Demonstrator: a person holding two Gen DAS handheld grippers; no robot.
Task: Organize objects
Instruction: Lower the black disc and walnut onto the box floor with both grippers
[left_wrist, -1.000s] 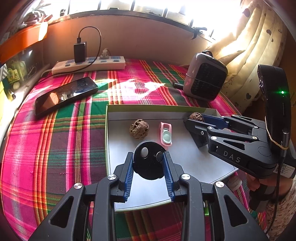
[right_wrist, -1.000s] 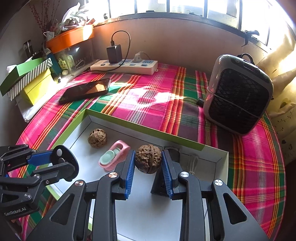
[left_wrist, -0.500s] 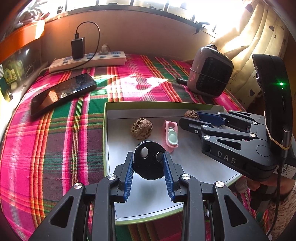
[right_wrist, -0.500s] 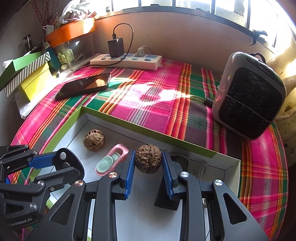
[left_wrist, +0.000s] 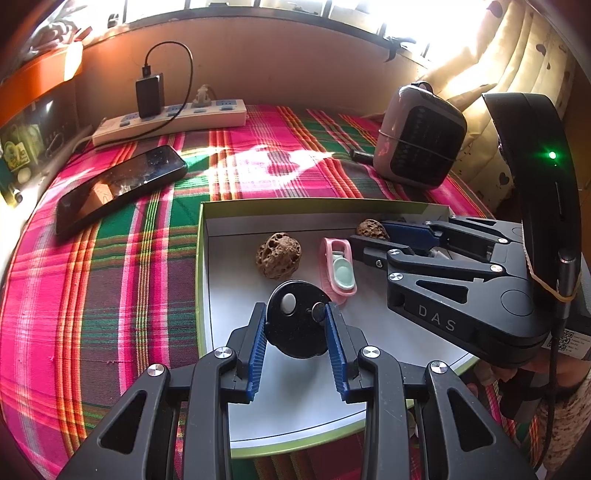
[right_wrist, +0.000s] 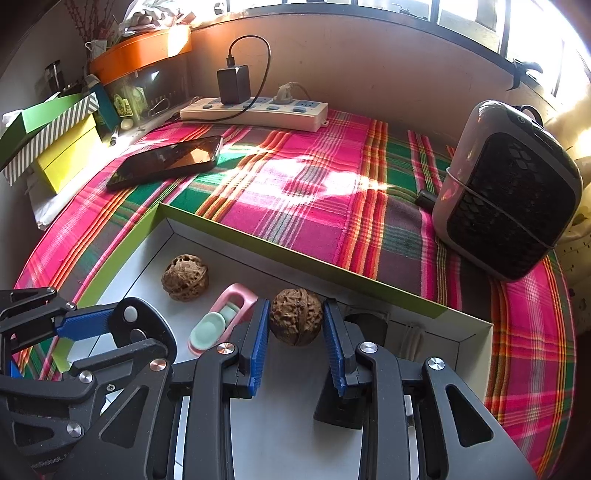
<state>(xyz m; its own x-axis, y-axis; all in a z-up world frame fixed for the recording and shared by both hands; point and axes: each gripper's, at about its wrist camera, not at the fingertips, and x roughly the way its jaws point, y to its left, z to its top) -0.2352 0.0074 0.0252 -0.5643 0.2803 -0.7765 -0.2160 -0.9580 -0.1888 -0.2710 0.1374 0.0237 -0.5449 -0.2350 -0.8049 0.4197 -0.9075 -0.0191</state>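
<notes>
Behind the right gripper (right_wrist: 295, 328), a black object (right_wrist: 338, 402) in the green-rimmed box (right_wrist: 258, 242) stays mostly hidden (its kind unreadable); beside it, pale cords (right_wrist: 412, 336) blur.

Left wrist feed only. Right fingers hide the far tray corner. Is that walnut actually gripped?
Observer: Yes. Right wrist view shows the walnut between the right gripper's fingers, both pressing its sides.
Operator: Anything beneath it?
Observer: A black block stands on the tray floor, below one finger.
Operator: Anything left of the cloth?
Observer: Stacked green and yellow boxes.
</notes>
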